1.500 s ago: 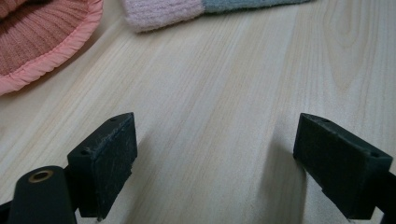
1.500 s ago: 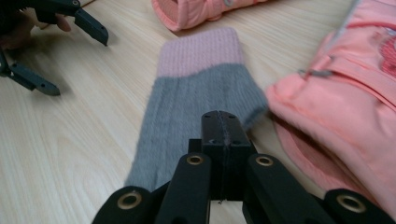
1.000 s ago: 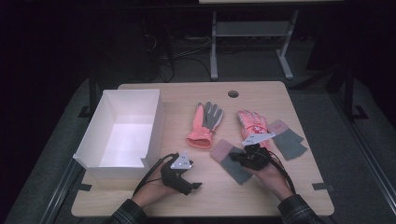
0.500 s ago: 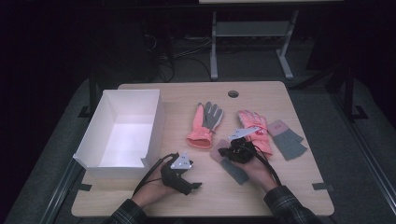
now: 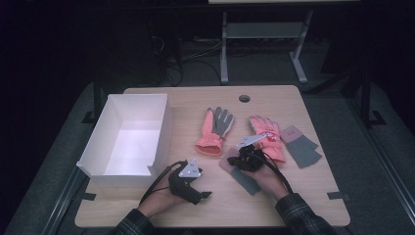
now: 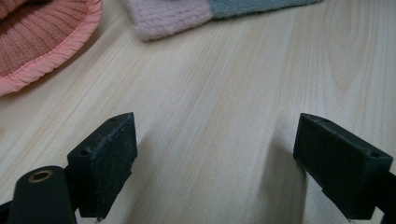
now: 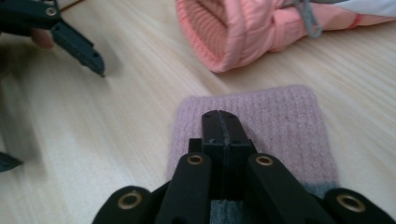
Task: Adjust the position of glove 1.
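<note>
Right claw (image 7: 224, 122) is fully closed, jaws flat together, sitting over the pink cuff end of the near sock (image 7: 261, 121) on the bench (image 5: 195, 215); can't tell from the right gripper view whether any knit is pinched between the pads or they just rest on top, so I wouldn't call it a grip. That sock, pink cuff with a grey foot, lies near centre-right in the high view (image 5: 244, 176), under the right hand, with its mate (image 5: 301, 147) farther right and two coral gloves (image 5: 215, 129) beyond it. Left claw (image 6: 215, 163) is wide open and parked low over bare wood at the near edge, nothing between the jaws, next to the white box (image 5: 127, 134) on the left. Step in hand looks like the pickup of the near sock, likely bound for the box. Next move: if nothing's caught, open up, drop one jaw under the cuff edge and re-close on a fold; fabric is thin and flat, so pinch at the rim, then lift and check it hangs before carrying it left
</note>
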Motion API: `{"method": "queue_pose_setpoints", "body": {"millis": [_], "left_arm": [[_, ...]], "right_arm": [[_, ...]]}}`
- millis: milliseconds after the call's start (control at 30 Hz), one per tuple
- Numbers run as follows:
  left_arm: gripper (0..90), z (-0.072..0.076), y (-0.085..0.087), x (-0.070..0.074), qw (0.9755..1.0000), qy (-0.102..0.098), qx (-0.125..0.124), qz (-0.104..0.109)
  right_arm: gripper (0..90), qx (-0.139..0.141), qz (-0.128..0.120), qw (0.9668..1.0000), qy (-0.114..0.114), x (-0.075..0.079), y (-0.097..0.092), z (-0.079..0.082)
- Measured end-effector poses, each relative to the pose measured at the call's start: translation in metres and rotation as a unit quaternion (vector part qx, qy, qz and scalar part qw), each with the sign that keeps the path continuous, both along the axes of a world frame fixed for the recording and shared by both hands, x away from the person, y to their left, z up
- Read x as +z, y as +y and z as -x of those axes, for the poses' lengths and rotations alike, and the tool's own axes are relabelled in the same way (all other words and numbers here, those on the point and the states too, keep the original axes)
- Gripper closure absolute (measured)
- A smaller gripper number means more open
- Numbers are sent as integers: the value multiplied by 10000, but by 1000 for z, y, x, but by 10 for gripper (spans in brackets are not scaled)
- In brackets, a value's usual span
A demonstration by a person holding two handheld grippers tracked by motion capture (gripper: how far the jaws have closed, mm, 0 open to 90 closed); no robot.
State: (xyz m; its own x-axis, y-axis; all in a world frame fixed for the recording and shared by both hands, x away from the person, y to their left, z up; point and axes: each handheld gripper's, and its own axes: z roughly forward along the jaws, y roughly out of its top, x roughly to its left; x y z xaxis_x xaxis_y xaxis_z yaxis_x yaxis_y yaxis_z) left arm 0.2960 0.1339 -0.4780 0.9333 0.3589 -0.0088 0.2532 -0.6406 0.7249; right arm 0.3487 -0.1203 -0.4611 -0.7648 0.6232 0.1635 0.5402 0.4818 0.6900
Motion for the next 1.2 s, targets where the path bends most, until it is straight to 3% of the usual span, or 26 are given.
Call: {"method": "queue_pose_setpoints", "body": {"millis": [300, 433, 1200], "left_arm": [[127, 0, 0, 0, 10000, -6, 18, 39], [127, -1, 0, 0, 10000, -38, -32, -46], [127, 0, 0, 0, 10000, -1, 11, -10]], "right_arm": [[900, 340, 5, 9994, 104, 1, 9, 13], [900, 603, -15, 9981, 126, 2, 15, 26], [900, 1063, -15, 9938, 317, 4, 8, 75]]}}
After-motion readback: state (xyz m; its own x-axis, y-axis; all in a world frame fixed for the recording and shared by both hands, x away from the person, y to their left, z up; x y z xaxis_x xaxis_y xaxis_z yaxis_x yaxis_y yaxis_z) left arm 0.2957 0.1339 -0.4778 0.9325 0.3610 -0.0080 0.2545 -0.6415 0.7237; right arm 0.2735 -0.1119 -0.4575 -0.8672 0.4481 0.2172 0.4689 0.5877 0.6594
